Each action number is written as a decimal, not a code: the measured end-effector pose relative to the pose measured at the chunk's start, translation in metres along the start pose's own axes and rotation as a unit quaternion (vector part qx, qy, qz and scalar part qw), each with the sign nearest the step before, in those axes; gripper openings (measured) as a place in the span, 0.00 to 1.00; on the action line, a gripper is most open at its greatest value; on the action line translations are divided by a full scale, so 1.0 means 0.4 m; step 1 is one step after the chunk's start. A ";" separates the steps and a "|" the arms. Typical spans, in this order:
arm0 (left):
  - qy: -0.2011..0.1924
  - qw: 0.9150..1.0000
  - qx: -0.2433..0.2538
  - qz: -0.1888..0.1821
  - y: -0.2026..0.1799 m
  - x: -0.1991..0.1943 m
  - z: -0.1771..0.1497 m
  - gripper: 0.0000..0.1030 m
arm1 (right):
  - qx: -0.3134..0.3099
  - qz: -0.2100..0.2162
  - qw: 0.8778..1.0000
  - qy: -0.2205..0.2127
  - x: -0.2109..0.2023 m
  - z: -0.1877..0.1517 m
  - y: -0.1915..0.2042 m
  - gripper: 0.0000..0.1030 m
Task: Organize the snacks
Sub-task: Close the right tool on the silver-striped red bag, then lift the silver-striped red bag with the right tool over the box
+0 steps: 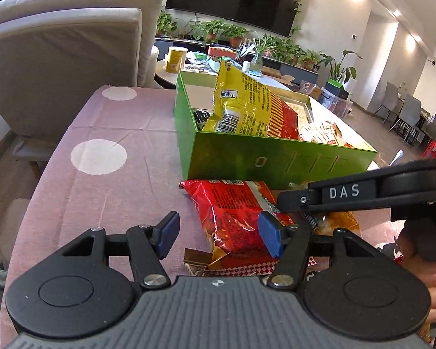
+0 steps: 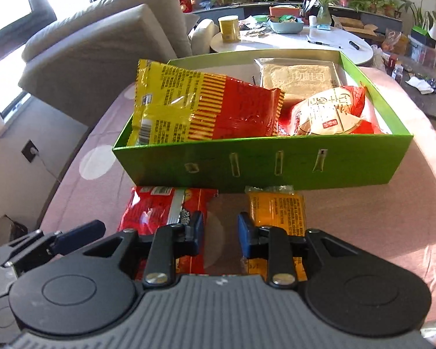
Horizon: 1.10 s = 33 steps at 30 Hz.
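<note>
Snacks are partly sorted: your green box [image 2: 261, 160] already holds a yellow-and-red bag [image 2: 200, 107] leaning against its left end, a round red-and-white pack [image 2: 331, 113] at the right, and a pale flat pack [image 2: 299, 77] lying toward the back. A black-and-white wrapper also peeks out under the yellow bag in the left wrist view, too hidden to name.

Two packs are left on the counter [image 1: 107, 133], both just in front of the box's near wall: a red bag [image 2: 162, 212] to the left and an orange pack [image 2: 276, 209] to the right. A small brown-and-gold wrapper [image 1: 200, 258] lies near the red bag's close end; you may need to box that too.

Your left tool [image 1: 219, 234] is spread wide, holding nothing, with its right pad over the red bag. Your right tool [image 2: 220, 234] is open more narrowly and also empty, poised over the bare gap between the red bag and the orange pack.

By my reckoning you are past halfway, with two or three items to go.
</note>
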<state>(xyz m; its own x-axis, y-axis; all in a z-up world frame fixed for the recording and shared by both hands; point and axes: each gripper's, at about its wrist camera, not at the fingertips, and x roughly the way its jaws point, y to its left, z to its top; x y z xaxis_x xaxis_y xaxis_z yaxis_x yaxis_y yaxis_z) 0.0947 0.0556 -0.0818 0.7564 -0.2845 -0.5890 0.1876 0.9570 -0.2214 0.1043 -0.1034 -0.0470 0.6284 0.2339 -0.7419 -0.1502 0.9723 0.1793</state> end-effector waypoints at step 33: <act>0.012 0.999 0.002 -0.033 -0.003 0.010 0.000 0.46 | 0.044 0.088 0.994 0.042 0.051 0.025 -0.001 0.56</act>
<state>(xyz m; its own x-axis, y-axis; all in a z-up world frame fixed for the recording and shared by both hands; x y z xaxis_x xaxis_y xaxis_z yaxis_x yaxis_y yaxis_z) 0.0976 0.0534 -0.0839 0.7274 -0.3487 -0.5910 0.2395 0.9361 -0.2575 0.1246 -0.0990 -0.0557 0.5310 0.4031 -0.7453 -0.1819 0.9133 0.3643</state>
